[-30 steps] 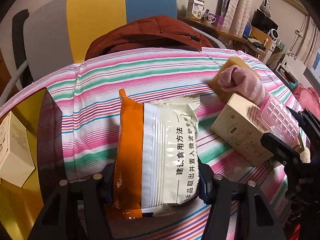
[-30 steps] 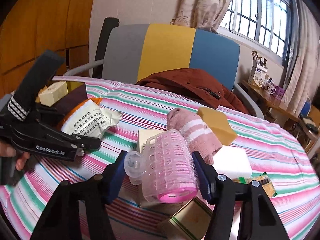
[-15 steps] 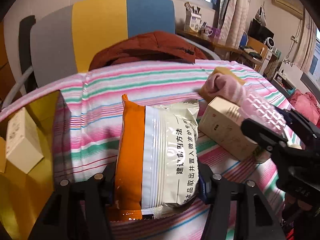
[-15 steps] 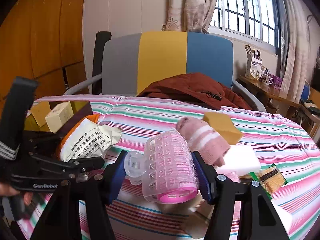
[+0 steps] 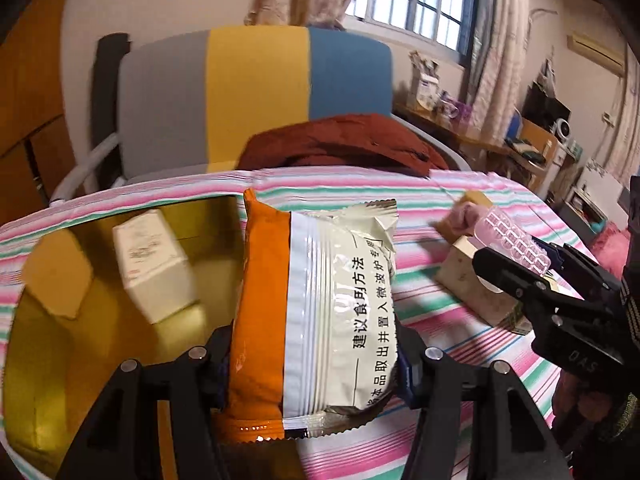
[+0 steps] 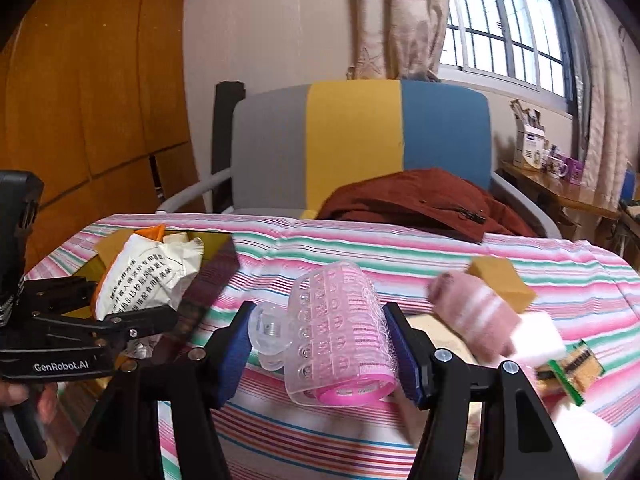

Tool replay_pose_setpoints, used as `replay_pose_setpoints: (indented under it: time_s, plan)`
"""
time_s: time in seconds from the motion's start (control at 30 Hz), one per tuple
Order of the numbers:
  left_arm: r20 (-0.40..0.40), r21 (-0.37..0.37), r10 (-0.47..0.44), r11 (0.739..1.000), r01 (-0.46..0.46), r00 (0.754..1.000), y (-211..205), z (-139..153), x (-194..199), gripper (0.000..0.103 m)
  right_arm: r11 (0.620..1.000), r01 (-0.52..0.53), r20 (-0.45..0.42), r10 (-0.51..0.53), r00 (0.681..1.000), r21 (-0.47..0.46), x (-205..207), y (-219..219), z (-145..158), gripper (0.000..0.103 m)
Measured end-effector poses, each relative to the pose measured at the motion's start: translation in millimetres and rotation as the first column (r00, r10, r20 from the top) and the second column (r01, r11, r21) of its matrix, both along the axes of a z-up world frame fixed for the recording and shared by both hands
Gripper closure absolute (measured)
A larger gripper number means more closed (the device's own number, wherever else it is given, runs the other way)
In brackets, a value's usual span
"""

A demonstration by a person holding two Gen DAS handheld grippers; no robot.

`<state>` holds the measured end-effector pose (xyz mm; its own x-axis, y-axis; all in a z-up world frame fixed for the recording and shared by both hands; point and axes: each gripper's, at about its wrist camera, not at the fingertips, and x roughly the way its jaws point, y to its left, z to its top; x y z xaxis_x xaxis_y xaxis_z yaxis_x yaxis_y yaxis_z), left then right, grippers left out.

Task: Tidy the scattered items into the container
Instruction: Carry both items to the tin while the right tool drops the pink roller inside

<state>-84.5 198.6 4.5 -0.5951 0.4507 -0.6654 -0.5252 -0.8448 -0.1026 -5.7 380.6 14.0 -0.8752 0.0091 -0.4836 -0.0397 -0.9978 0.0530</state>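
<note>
My left gripper (image 5: 316, 354) is shut on an orange and white snack packet (image 5: 320, 308), held above the right edge of the gold-lined container (image 5: 52, 360). Inside the container lie a white box (image 5: 150, 264) and a tan sponge (image 5: 56, 280). My right gripper (image 6: 320, 344) is shut on a pink hair roller (image 6: 340, 332), lifted above the striped tablecloth (image 6: 400, 248). In the right wrist view, the left gripper (image 6: 132, 330) and the packet (image 6: 148, 272) show at the left, over the container (image 6: 216, 276).
A pink sock (image 6: 472, 312), a yellow sponge (image 6: 500, 284), a white sponge (image 6: 536, 338) and a small green-edged packet (image 6: 576, 368) lie on the cloth at the right. A cream box (image 5: 476, 288) sits by the roller. A chair with a red jacket (image 6: 420, 204) stands behind.
Both grippers rose and swung left with their loads. The container now fills the left of the left wrist view, with the packet at its edge. The roller left the cream box.
</note>
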Motion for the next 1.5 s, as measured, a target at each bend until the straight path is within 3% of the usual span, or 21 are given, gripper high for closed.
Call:
replay_pose_setpoints:
  time_s: [0.23, 0.47, 0.63, 1.07, 1.33, 1.5]
  plan:
    - [-0.011, 0.003, 0.111, 0.994, -0.111, 0.994, -65.2, 6.8, -5.6, 0.043, 0.995, -0.098, 0.000, 0.098, 0.995, -0.010, -13.2, -45.7, 4.1, 0.039]
    - [0.003, -0.055, 0.210, 0.976, -0.210, 0.978, -117.9, -0.1, -33.2, 0.043, 0.972, -0.234, 0.004, 0.234, 0.972, -0.032, -30.8, -99.9, 9.9, 0.039]
    - [0.107, -0.064, 0.259, 0.965, -0.253, 0.960, -143.4, -13.4, -68.9, 0.043, 0.957, -0.290, 0.053, 0.289, 0.956, 0.021, -57.2, -137.5, 5.5, 0.039]
    - [0.250, -0.098, 0.256, 0.966, -0.239, 0.934, -150.5, -43.1, -113.4, 0.043, 0.945, -0.280, 0.254, 0.233, 0.939, 0.171, -130.4, -168.1, -26.2, 0.039]
    - [0.279, -0.102, 0.278, 0.960, -0.259, 0.919, -143.3, -49.6, -137.6, 0.042, 0.932, -0.284, 0.306, 0.209, 0.929, 0.224, -159.1, -174.9, -41.2, 0.039]
    - [0.274, -0.122, 0.291, 0.956, -0.266, 0.917, -139.6, -49.5, -144.8, 0.042, 0.938, -0.275, 0.300, 0.206, 0.931, 0.210, -166.9, -170.7, -43.1, 0.039]
